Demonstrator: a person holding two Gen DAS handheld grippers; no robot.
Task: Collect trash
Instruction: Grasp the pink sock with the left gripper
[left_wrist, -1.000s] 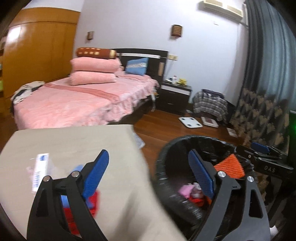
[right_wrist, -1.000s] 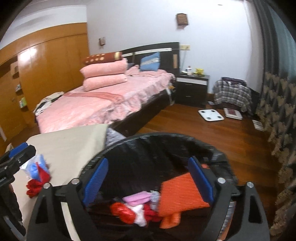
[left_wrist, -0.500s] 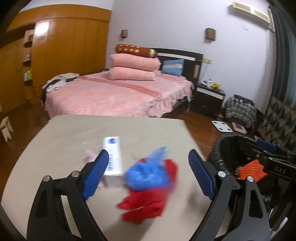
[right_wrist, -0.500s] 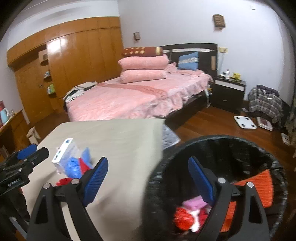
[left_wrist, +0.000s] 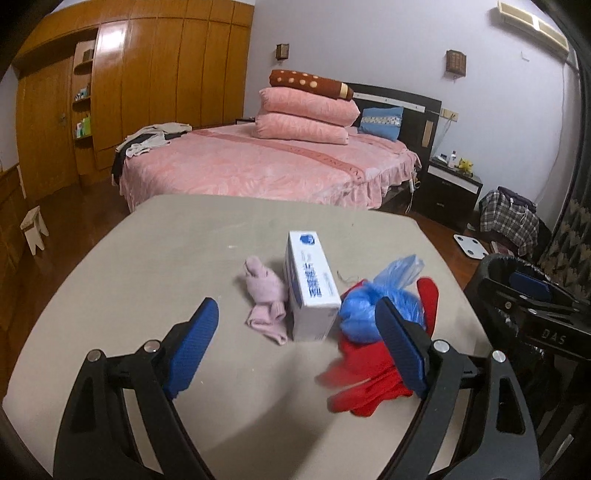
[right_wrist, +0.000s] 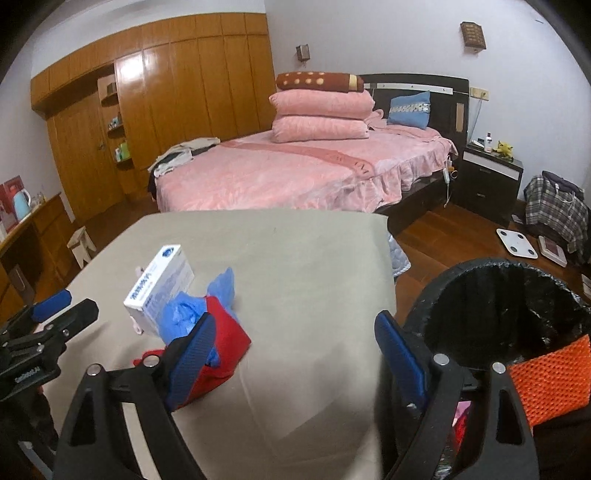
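Note:
On the beige table (left_wrist: 184, 240) lie a pink sock (left_wrist: 264, 291), a white and blue box (left_wrist: 312, 291), a crumpled blue plastic bag (left_wrist: 384, 295) and a red cloth (left_wrist: 373, 380). My left gripper (left_wrist: 295, 350) is open and empty, just in front of these. My right gripper (right_wrist: 293, 362) is open and empty over the table's right part, with the red cloth (right_wrist: 225, 347), blue bag (right_wrist: 184, 317) and box (right_wrist: 159, 291) to its left. The black-lined trash bin (right_wrist: 509, 295) stands right of the table, holding an orange mesh piece (right_wrist: 550, 380).
The right gripper shows at the right edge of the left wrist view (left_wrist: 532, 295), in front of the bin. The left gripper shows at the left of the right wrist view (right_wrist: 48, 325). A pink bed (left_wrist: 266, 170), nightstand (left_wrist: 450, 192) and wooden wardrobe (left_wrist: 147, 85) stand behind.
Both grippers have swung left, away from the bin and toward the table. The trash pile now sits centred in front of the left gripper. Both stay open and empty.

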